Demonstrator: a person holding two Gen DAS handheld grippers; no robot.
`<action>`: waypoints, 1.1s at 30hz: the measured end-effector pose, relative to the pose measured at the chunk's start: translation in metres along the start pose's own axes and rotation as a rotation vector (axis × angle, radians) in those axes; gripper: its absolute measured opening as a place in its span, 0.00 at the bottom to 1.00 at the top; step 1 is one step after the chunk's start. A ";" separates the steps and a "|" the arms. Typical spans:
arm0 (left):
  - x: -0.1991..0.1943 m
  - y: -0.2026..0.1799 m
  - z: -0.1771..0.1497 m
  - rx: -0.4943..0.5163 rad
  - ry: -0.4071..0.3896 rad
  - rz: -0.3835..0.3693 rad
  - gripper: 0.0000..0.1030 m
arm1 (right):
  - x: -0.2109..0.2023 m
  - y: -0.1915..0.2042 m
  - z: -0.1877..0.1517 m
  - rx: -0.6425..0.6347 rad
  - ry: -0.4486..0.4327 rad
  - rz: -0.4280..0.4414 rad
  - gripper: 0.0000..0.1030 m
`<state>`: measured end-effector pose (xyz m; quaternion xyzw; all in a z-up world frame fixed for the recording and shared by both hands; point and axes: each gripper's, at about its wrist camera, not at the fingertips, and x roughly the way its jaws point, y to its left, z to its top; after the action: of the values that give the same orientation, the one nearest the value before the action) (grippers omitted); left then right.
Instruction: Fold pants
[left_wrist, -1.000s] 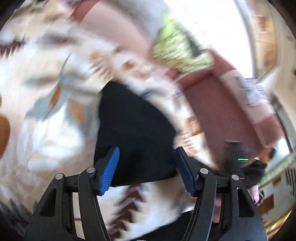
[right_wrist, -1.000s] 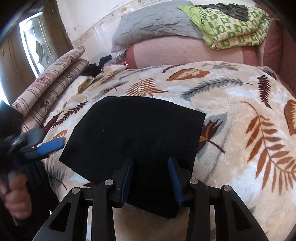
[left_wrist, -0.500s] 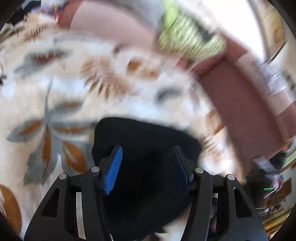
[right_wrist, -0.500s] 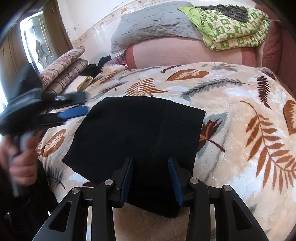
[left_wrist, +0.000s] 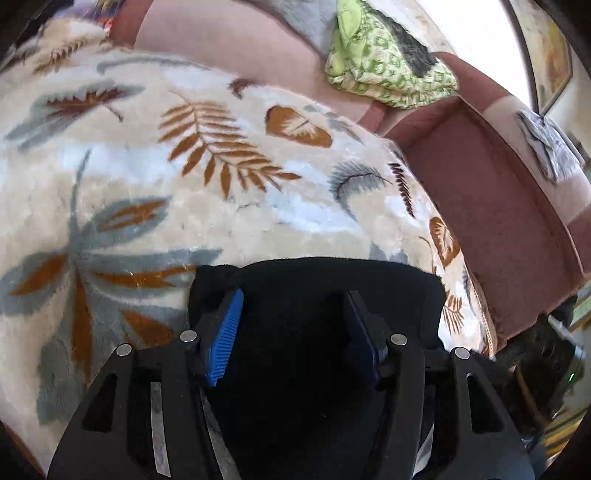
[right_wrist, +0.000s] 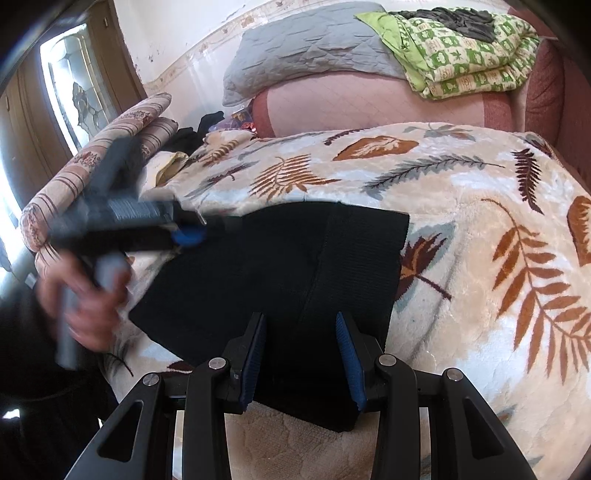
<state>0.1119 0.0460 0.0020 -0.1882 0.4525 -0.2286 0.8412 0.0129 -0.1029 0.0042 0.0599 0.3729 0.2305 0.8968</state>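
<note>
Pants (right_wrist: 280, 280): black, folded into a compact flat rectangle, laid on the leaf-patterned blanket (right_wrist: 480, 258) near its front edge; a ribbed band is seen along the right side of the fold.
Left gripper (left_wrist: 293, 325): held tilted downward over the left end of the pants; its jaws are spread, with dark cloth seen between and below them, and no pinch on the cloth can be made out.
Left hand (right_wrist: 85, 306): seen blurred in the right wrist view, wrapped around a grey handle, the gripper body reaching from it toward the pants' left edge.
Right gripper (right_wrist: 301, 354): angled downward over the near edge of the pants; the blue pads (right_wrist: 347, 350) are parted, cloth lying in the gap beneath them; whether the tips press on the fabric cannot be told.
Surroundings: a green patterned quilt (right_wrist: 461, 59) and a grey quilt (right_wrist: 306, 48) are stacked on a pink cushion (right_wrist: 369, 107) behind the blanket; striped bolsters (right_wrist: 110, 147) lie at the left.
</note>
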 end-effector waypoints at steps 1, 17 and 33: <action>-0.002 0.000 0.002 -0.020 0.001 -0.004 0.54 | -0.001 0.001 0.001 -0.004 0.003 -0.003 0.37; -0.005 0.000 0.002 -0.044 -0.022 -0.009 0.56 | 0.047 -0.030 0.053 0.053 0.016 -0.085 0.38; -0.043 -0.007 -0.017 -0.042 -0.159 -0.020 0.57 | 0.005 0.015 0.002 -0.075 -0.050 -0.125 0.39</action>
<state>0.0748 0.0623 0.0263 -0.2277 0.3872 -0.2118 0.8680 0.0114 -0.0873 0.0065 0.0084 0.3447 0.1862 0.9200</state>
